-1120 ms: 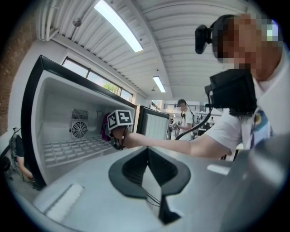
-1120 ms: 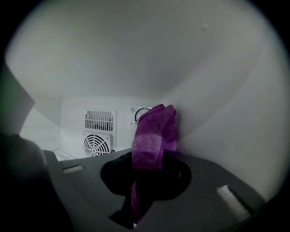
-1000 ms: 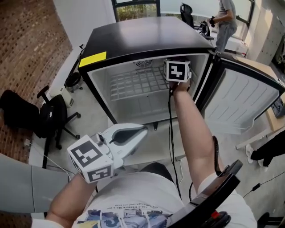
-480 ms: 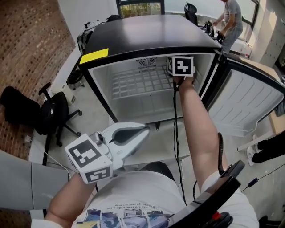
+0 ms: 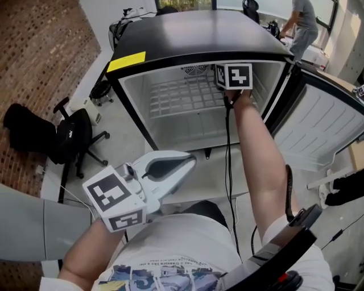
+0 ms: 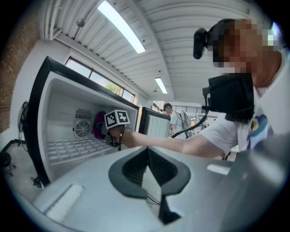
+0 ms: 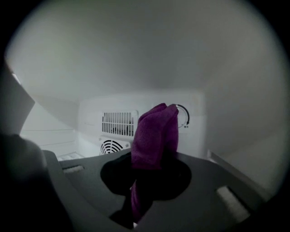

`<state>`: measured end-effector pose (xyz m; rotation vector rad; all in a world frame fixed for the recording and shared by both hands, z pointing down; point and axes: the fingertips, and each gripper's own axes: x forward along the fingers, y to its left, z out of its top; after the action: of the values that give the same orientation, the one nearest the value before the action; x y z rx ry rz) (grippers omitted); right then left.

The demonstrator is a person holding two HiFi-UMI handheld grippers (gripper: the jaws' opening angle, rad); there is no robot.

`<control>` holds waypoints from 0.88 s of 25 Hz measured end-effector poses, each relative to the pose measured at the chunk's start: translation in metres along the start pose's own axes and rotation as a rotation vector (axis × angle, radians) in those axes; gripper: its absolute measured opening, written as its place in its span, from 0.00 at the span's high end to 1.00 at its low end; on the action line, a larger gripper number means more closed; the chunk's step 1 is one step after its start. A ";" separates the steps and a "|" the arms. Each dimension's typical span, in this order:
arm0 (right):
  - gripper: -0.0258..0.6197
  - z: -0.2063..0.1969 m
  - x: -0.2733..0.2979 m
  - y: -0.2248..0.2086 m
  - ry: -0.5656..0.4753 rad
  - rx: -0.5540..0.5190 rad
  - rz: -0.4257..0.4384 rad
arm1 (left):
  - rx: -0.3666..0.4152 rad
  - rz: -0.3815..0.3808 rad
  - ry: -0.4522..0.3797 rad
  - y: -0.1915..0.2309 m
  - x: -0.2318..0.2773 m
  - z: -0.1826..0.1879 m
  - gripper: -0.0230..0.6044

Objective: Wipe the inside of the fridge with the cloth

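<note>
The tool pinches a purple cloth upright; behind it, a vent at 10 o'clock, a dial at 1.

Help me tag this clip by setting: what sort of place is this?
Probably an office or lab workspace, not a home kitchen: the fridge stands open on a bare floor near an office chair, a person stands behind it, and strip lights line the ceiling.
</note>
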<state>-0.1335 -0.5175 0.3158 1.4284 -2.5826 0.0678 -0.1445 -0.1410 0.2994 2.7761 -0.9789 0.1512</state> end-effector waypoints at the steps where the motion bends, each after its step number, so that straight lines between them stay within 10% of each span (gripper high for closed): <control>1: 0.88 0.001 0.000 0.006 -0.001 0.000 0.014 | -0.003 0.004 0.001 0.000 -0.002 0.000 0.95; 22: 0.88 0.012 0.000 0.119 -0.019 -0.062 0.172 | -0.047 0.038 -0.018 0.002 -0.040 0.000 0.95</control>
<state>-0.2352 -0.4553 0.3103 1.1900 -2.6923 -0.0021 -0.1769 -0.1183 0.2933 2.7219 -1.0266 0.1072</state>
